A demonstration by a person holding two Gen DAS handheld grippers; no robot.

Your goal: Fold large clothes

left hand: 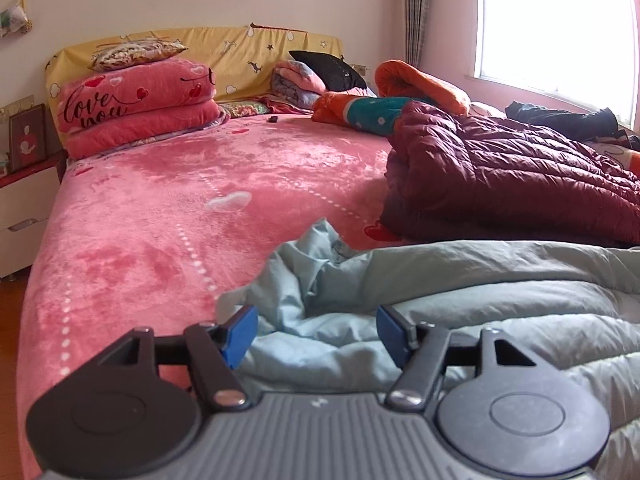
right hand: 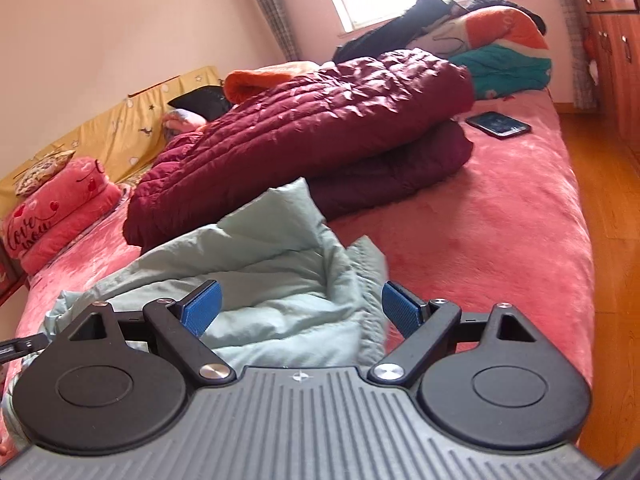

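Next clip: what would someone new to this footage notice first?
First the pink plush bedspread covering the whole bed. Then the folded maroon quilted coat in the middle of it, and nearest the cameras the rumpled pale blue-green padded garment, with the left gripper and right gripper just above it, blue fingers apart and holding nothing.

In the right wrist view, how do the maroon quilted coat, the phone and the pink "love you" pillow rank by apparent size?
1. Maroon quilted coat
2. Pink "love you" pillow, though it lies farther away and is cut off
3. Phone
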